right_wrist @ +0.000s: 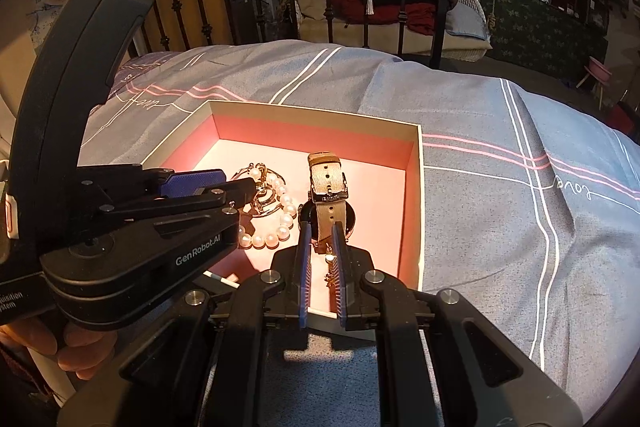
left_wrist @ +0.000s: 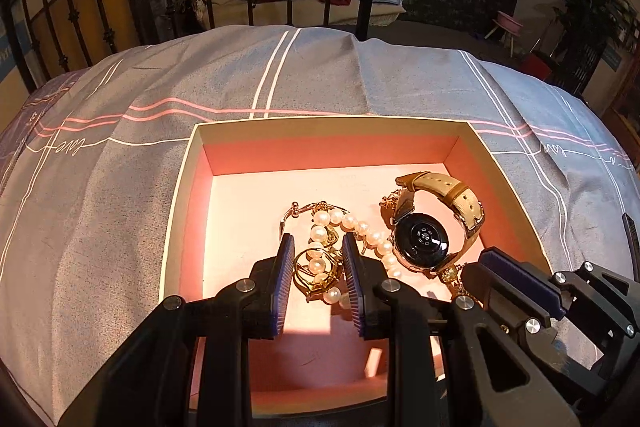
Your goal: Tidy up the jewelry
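Pearl bracelet (left_wrist: 360,231) and watch (left_wrist: 424,239) inside the pink box (left_wrist: 332,125) — watch toward its right wall, left gripper (left_wrist: 316,267) parted around gold rings (left_wrist: 316,269), right gripper (right_wrist: 320,247) parted — flanking a fine chain (right_wrist: 331,267).
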Tool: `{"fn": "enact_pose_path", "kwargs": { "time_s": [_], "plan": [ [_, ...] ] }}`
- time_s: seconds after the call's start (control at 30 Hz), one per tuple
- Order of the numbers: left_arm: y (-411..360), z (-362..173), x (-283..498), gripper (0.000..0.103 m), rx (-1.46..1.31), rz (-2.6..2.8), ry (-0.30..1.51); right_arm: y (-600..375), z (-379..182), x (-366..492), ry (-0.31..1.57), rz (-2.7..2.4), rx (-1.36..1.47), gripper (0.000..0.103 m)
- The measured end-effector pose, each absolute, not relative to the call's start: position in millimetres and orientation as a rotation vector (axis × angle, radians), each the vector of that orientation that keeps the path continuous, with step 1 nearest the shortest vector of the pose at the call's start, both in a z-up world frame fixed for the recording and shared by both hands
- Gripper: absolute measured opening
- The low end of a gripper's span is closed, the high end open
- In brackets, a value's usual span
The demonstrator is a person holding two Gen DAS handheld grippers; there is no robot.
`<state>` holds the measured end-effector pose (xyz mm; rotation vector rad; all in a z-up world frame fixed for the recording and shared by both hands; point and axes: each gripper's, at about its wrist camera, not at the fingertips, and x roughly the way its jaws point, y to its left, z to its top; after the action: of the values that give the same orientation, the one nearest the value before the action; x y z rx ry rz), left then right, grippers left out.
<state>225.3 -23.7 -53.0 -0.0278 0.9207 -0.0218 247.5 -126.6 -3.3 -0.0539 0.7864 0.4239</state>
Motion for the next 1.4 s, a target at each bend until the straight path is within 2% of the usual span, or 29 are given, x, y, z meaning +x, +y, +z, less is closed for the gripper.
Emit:
{"fn": "enact_pose_path", "kwargs": {
  "time_s": [0.13,0.2,0.27,0.33,0.4,0.47,0.5,0.53,0.57,0.67,1.03,1.4],
  "plan": [
    [-23,-48,223,0.028,-0.030,-0.013,0.919,-125,-3,247,0.786,0.424,-0.069,0.013],
    [-21,-45,220,0.032,-0.037,-0.014,0.917,-125,-1,245,0.778,0.420,-0.073,0.027],
    [-20,-39,215,0.040,-0.040,-0.006,0.904,-127,2,239,0.753,0.410,-0.080,0.062],
    [-18,-30,207,0.043,-0.055,-0.011,0.883,-127,6,232,0.730,0.407,-0.093,0.067],
    [-14,-19,194,0.051,-0.075,-0.010,0.844,-128,8,225,0.708,0.390,-0.105,0.070],
    [-9,-7,177,0.066,-0.095,-0.011,0.793,-133,12,214,0.673,0.369,-0.098,0.088],
    [-7,-1,168,0.070,-0.104,-0.014,0.761,-138,15,208,0.645,0.350,-0.089,0.093],
    [-4,4,156,0.080,-0.107,-0.017,0.724,-143,18,201,0.614,0.336,-0.075,0.097],
    [-3,9,146,0.088,-0.102,-0.017,0.688,-149,22,195,0.587,0.324,-0.057,0.097],
    [0,17,117,0.096,-0.064,-0.012,0.595,-168,32,176,0.506,0.267,-0.004,0.097],
    [2,33,57,0.096,-0.014,0.013,0.372,-213,64,117,0.271,0.179,0.103,0.097],
    [-3,33,50,0.096,0.006,0.010,0.363,-215,76,106,0.235,0.194,0.101,0.097]
  ]
}}
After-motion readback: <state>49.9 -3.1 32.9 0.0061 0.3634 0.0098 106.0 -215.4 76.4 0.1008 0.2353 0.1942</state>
